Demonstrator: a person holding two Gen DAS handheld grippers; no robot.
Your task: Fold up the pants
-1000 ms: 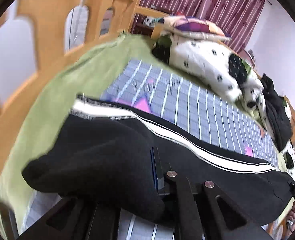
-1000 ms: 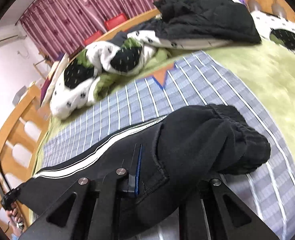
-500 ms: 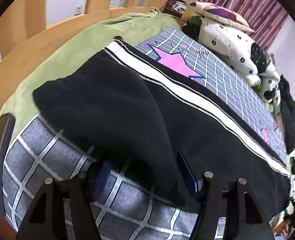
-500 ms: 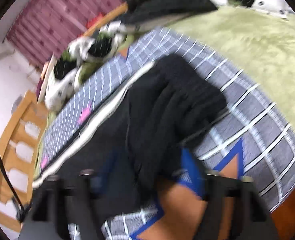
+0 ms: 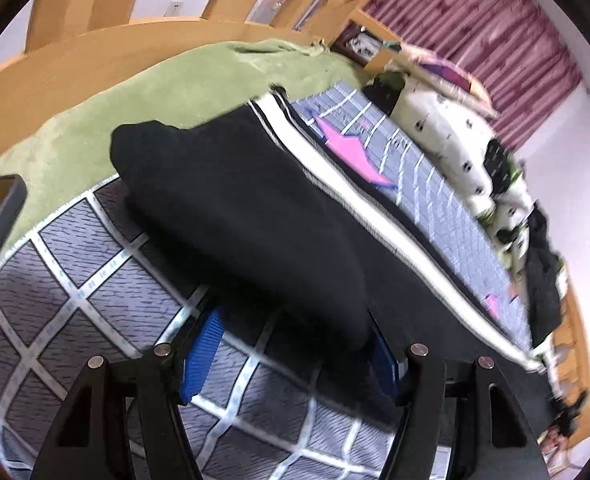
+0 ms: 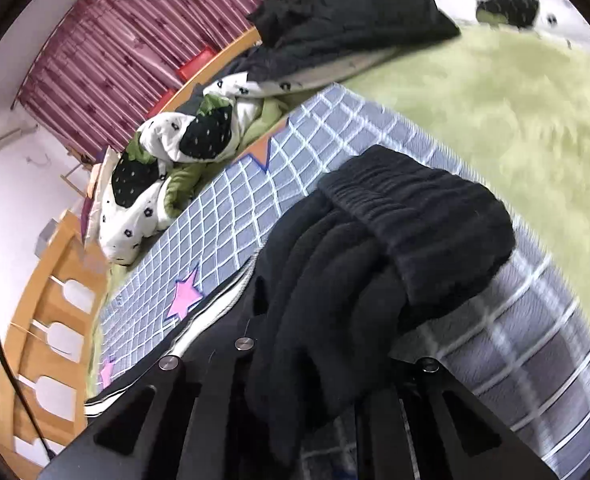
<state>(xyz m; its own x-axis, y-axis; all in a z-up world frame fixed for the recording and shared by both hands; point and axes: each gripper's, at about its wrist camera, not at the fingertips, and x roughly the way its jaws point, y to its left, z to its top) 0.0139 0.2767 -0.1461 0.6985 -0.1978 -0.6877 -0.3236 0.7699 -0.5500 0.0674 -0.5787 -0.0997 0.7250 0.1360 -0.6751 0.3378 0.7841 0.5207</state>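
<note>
1. The black track pants, white stripe along one side, lay lengthwise on the grey checked bed mat, legs doubled together.
2. At the mat's left end, the left gripper stood spread, blue pads either side of the cuff end, not pinching it.
3. At the mat's right end, the right gripper was pressed together over the bunched waistband; whether cloth was pinched I could not tell.
4. Judgement: smooth the waistband flat and square both ends before folding them over.

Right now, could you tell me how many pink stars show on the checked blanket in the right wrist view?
2: one pink star beside the pants' white stripe, and a smaller one lower left near the bed rail. Others may lie hidden under the pants.
</note>
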